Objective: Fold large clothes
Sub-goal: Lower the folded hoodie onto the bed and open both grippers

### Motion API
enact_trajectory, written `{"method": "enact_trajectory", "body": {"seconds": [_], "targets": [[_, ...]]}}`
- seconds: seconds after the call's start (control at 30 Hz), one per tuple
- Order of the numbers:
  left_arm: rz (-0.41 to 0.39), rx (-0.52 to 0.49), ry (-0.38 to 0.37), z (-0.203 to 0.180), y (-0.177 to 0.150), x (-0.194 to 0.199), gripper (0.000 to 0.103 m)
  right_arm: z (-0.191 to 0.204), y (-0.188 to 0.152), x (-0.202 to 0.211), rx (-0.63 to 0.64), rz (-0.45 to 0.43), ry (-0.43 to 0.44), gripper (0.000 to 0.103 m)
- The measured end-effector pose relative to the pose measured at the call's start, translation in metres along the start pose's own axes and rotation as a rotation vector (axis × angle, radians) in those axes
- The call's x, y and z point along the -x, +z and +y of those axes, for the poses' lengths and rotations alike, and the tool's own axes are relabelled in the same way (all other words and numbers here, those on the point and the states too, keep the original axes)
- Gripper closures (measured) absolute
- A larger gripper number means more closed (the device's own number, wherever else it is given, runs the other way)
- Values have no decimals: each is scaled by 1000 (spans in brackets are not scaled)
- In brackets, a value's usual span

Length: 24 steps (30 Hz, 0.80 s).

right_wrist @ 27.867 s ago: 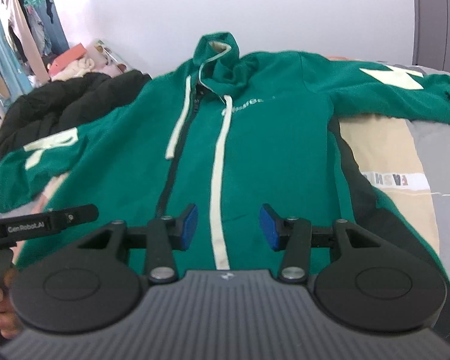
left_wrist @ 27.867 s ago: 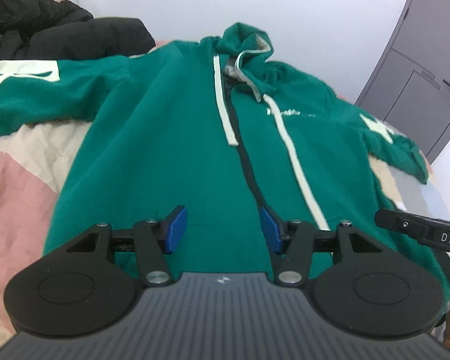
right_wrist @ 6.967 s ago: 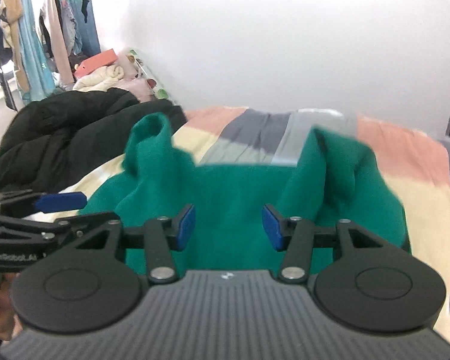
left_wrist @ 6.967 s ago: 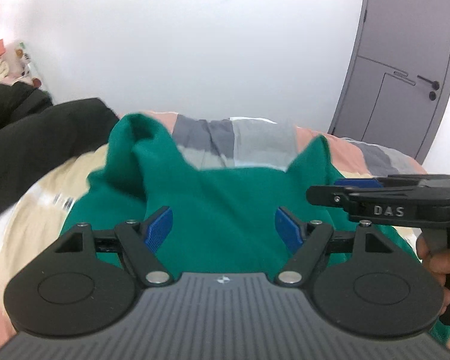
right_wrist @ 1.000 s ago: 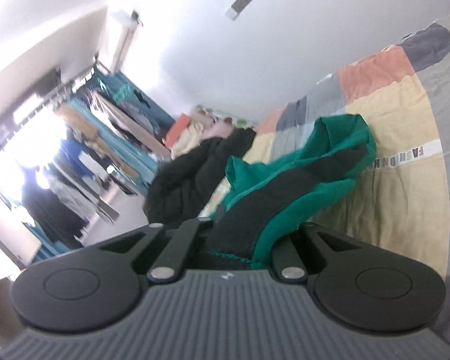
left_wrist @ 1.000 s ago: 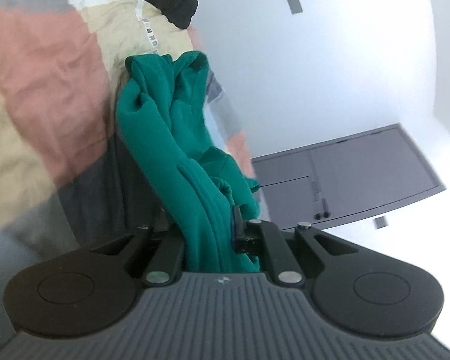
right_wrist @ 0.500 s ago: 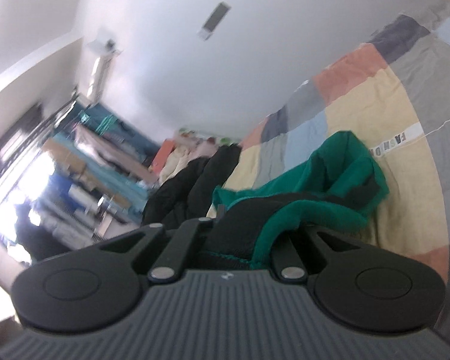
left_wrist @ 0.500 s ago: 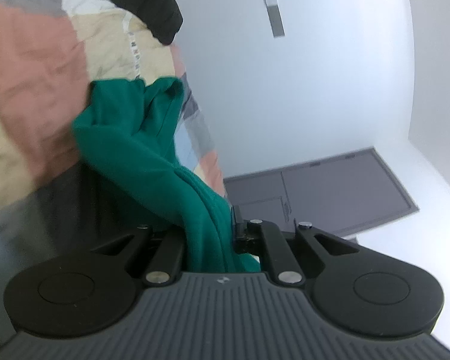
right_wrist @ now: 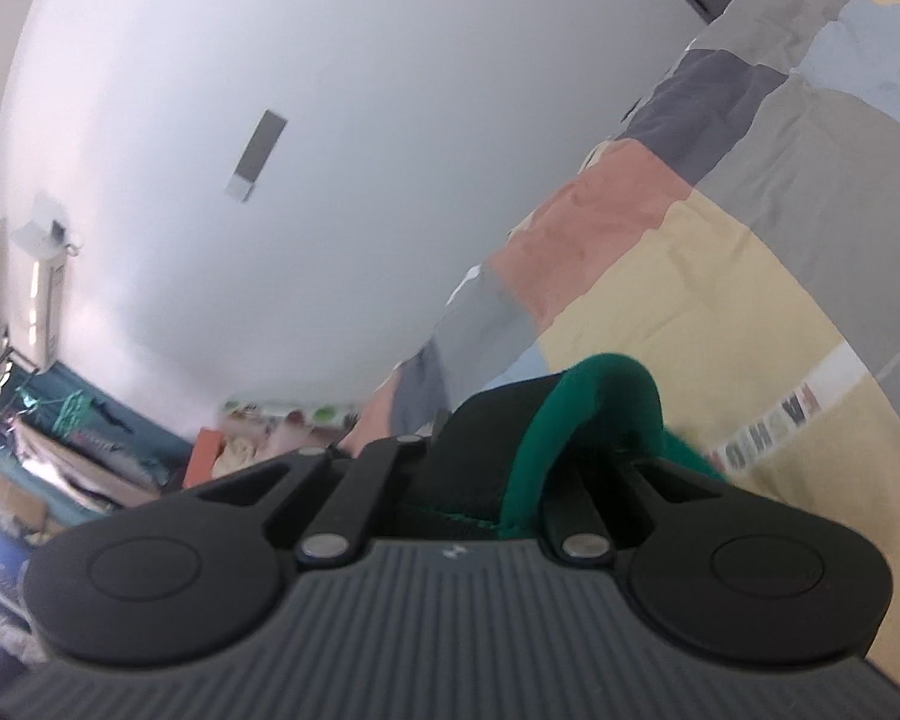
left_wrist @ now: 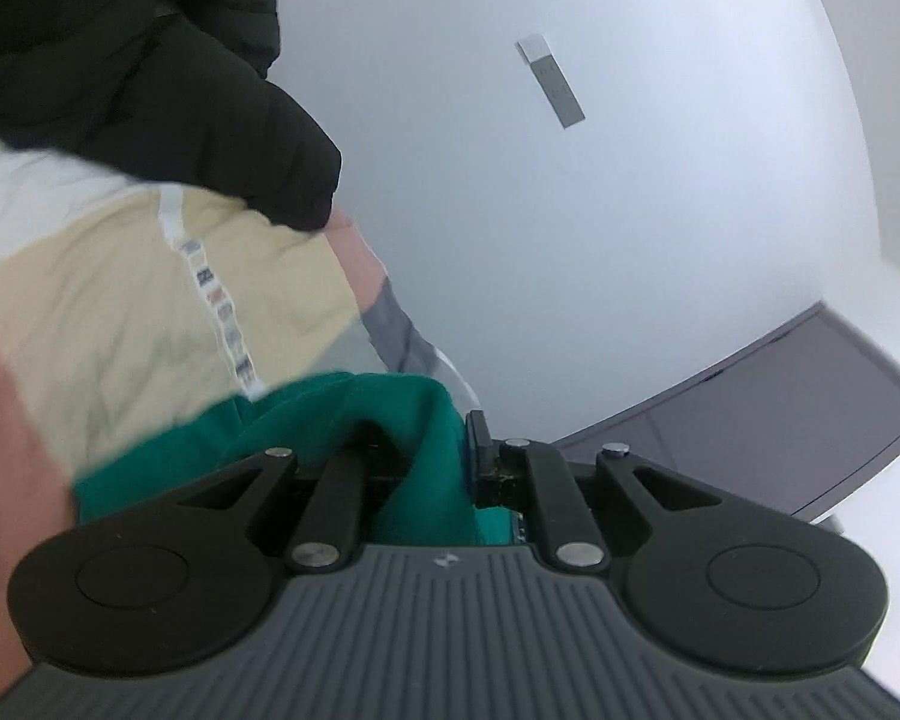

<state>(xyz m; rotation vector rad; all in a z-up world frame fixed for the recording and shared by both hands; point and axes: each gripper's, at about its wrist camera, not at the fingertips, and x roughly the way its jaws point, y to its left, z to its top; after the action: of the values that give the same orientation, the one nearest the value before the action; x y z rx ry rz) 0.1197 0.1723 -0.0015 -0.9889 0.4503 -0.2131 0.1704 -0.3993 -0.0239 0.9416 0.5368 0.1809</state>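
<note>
The green hoodie is bunched between the jaws of my left gripper, which is shut on it. Only a short hump of green cloth shows above the jaws; the rest hangs out of sight. In the right wrist view my right gripper is shut on another part of the green hoodie, with its black lining folded over the left finger. Both cameras are tilted hard, looking up at the wall.
A patchwork bedspread in beige, pink and grey lies below; it also shows in the right wrist view. A black padded jacket lies at the bed's far left. A grey door is at right. A clothes rack stands far left.
Both grippers have lifted and tilted further, still shut on the hoodie. Much less green cloth shows in front of either gripper than half a second ago.
</note>
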Motion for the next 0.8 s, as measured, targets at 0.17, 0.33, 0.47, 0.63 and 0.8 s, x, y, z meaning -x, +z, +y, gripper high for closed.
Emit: {"method": "enact_trajectory", "body": {"seconds": [0.17, 0.33, 0.47, 0.63, 0.8], "targets": [[30, 13, 41, 41, 8, -52, 89, -22, -3, -41, 10, 7, -39, 94], [41, 0, 46, 68, 12, -86, 88, -44, -7, -85, 31, 33, -98, 94], [46, -14, 44, 85, 16, -108, 87, -53, -8, -115, 72, 43, -118, 95], [65, -10, 30, 101, 15, -120, 86, -63, -13, -141, 104, 77, -148, 95], [69, -58, 32, 94, 13, -116, 86, -62, -14, -141, 112, 85, -154, 94]]}}
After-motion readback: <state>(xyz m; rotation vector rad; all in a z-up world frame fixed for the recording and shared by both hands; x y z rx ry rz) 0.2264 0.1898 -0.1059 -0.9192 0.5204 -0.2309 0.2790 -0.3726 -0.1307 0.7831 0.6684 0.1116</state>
